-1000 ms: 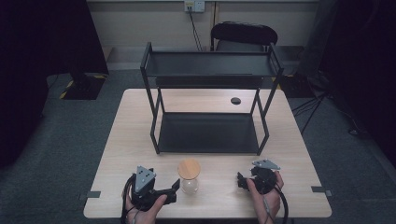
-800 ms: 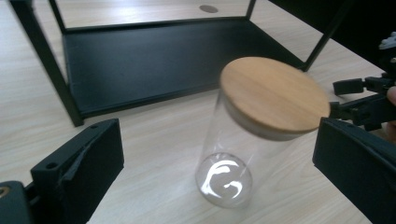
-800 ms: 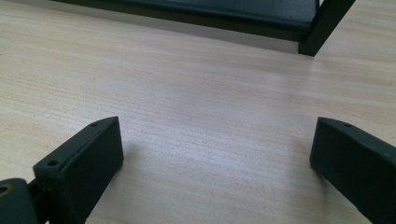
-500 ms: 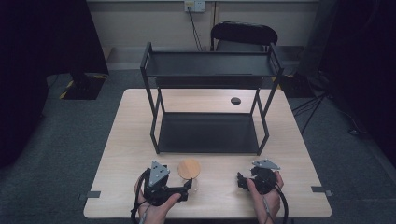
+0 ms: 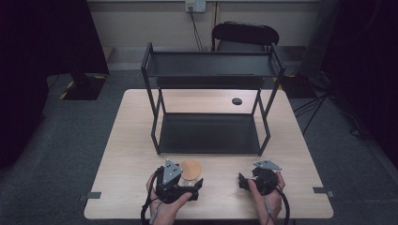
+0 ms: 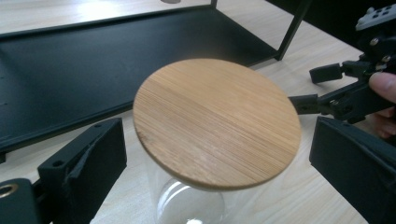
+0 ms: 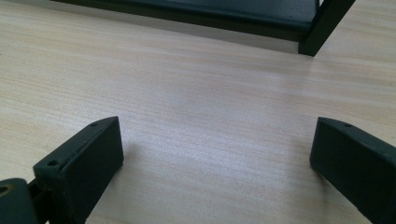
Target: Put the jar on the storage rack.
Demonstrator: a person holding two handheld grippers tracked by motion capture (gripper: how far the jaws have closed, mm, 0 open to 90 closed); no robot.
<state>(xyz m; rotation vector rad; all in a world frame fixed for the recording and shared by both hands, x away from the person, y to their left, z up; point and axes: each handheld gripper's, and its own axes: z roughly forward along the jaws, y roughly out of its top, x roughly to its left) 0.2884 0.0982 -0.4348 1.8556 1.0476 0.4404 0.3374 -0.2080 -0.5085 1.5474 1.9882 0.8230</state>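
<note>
— Pale wood counter [image 5: 131, 154], black two-tier rack [image 5: 209, 110] at its middle. Where's the jar?

— Near the front edge: a glass jar [image 6: 187, 205] with a round bamboo lid [image 5: 191, 169], standing between my left claw's [image 6: 217, 154] spread jaws, neither touching it.

— And your right claw [image 7: 217, 154]?

— Released too, jaws wide over bare counter by the front edge, well apart from the jar.

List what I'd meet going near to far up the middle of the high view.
Left gripper → jar lid → rack's lower shelf → rack's top shelf → chair → wall outlet.
</note>
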